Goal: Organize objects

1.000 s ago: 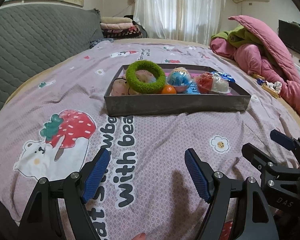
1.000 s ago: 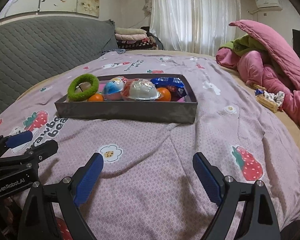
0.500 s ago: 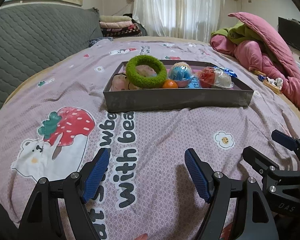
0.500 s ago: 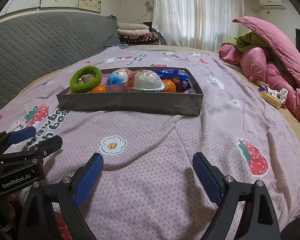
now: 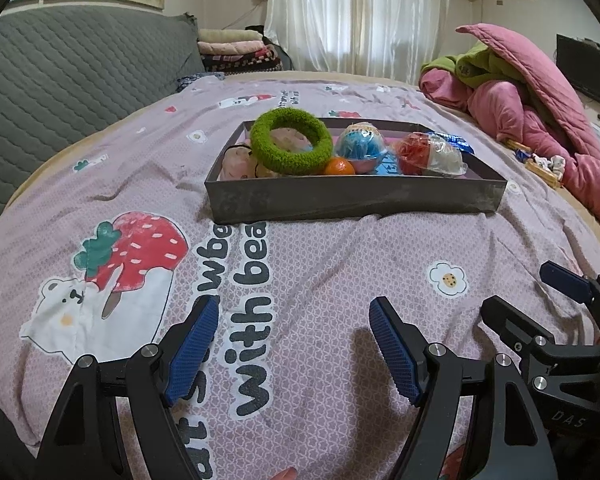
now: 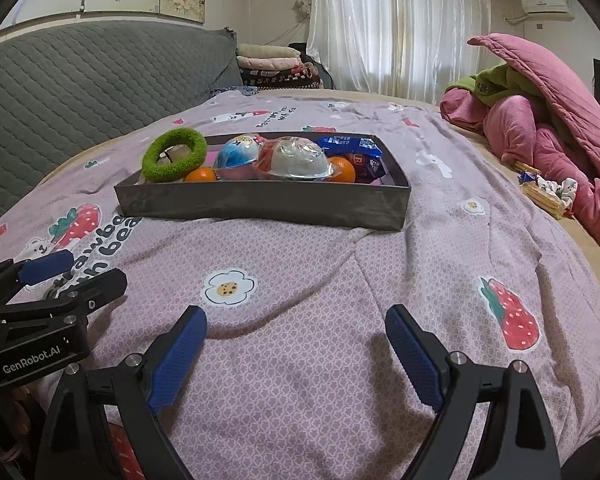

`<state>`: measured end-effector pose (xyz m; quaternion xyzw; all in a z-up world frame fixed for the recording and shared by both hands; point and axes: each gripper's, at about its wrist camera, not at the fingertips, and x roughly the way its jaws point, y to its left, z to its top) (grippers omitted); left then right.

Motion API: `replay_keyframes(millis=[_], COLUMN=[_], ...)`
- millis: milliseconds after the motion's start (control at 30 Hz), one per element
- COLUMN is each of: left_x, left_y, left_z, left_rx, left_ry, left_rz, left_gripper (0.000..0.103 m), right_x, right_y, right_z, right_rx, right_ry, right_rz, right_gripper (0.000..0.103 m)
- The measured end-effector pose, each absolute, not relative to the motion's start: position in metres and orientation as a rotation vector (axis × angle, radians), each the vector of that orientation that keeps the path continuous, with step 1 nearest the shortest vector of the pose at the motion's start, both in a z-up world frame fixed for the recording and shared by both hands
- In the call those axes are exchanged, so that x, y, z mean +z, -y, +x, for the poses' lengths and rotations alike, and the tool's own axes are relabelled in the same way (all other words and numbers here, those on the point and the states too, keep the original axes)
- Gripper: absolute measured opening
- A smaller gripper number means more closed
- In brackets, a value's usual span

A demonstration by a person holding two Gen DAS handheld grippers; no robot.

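Observation:
A shallow grey box (image 5: 352, 200) (image 6: 260, 202) sits on the bed ahead of both grippers. Inside lie a fuzzy green ring (image 5: 290, 146) (image 6: 174, 154), a blue-topped capsule (image 5: 360, 146) (image 6: 236, 154), a clear wrapped dome (image 5: 430, 154) (image 6: 296, 160), small oranges (image 5: 339, 167) (image 6: 200, 175) and a blue snack packet (image 6: 350, 148). My left gripper (image 5: 294, 312) is open over the bedspread with nothing between its fingers. My right gripper (image 6: 296, 320) is open too, and holds nothing. Each gripper shows at the edge of the other's view.
A purple bedspread (image 5: 340, 280) with strawberry and bear prints covers the bed. Pink and green quilts (image 5: 532, 92) are heaped at the right. A grey quilted headboard (image 5: 60, 72) rises at the left, with folded blankets (image 5: 236, 46) behind. Small clutter (image 6: 548, 192) lies by the right edge.
Both views have tipped slightly, so the box sits a little lower in them. Both grippers stay open and nothing in the box has shifted.

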<state>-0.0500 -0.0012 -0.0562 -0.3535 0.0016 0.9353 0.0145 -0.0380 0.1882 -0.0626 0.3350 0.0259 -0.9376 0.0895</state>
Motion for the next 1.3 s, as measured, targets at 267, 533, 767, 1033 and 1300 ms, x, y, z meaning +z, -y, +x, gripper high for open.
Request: replay_keyframes(millis=[267, 533, 767, 1033, 1300], left_x=[-0.0571, -0.0580, -0.0579, -0.0586, -0.0598], left_y=[0.0014, 0.0002, 0.0006, 0.0010, 0.0014], left_z=[-0.0505, -0.0513, -0.0508, -0.0510, -0.0513], left_rx=[2.915, 2.915, 2.921, 2.921, 2.919], left_ry=[-0.005, -0.010, -0.009, -0.012, -0.018], left_rz=[-1.101, -1.103, -1.102, -1.105, -1.111], left_gripper=[0.079, 0.079, 0.079, 0.079, 0.079], right_x=[-0.0619, -0.0603, -0.0606, -0.0602, -0.0617], right_y=[-0.1895, -0.1894, -0.1912, -0.1922, -0.1925], right_z=[-0.0384, -0.0379, -0.0378, -0.0385, -0.0395], right_rx=[-2.788, -2.796, -2.795, -2.806, -2.799], right_ry=[-0.068, -0.066, -0.053, -0.049, -0.053], right_rz=[0.998, 0.988, 0.994, 0.988, 1.001], right_gripper=[0.091, 0.091, 0.091, 0.091, 0.091])
